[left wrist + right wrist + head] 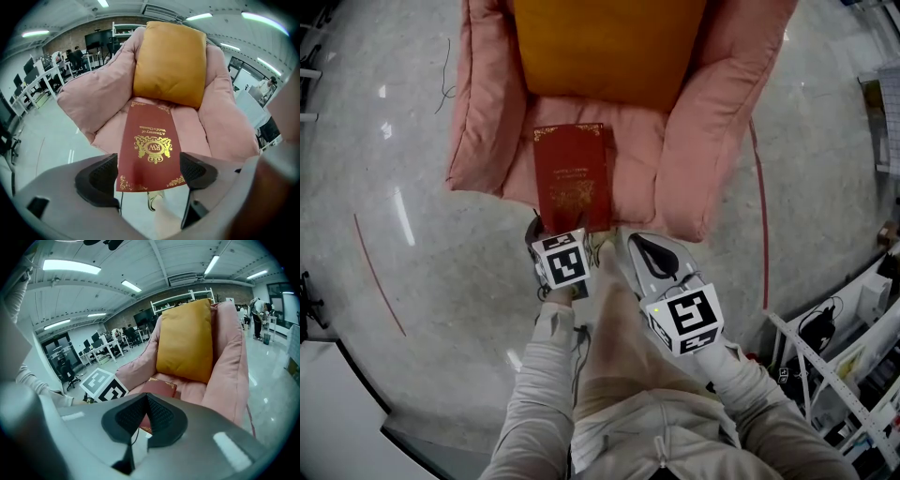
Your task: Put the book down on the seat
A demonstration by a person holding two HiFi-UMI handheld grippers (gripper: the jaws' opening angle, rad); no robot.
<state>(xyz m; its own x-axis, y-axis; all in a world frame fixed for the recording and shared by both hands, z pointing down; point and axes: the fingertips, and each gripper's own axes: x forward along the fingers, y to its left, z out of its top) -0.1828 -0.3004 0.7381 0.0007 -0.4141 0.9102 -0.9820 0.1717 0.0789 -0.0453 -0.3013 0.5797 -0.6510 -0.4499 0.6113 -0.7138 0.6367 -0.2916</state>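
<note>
On a pink armchair's [703,131] seat [636,155], a red book [574,178] lies flat, with two hand-held grippers close in front.

The book lies cover up, showing gold lettering, and runs lengthwise on the seat. Its far end points toward an orange cushion [609,47] propped against the chair back, and its near end juts past the seat's front edge. The left gripper [149,165] is open wide: its two dark pads [101,176] stand either side of the book's near end, just beside its edges, not squeezing it. The right gripper [146,404], just right of the left one, is closed, pads pressed together with nothing between them. The chair stands on a glossy grey floor [384,122].
</note>
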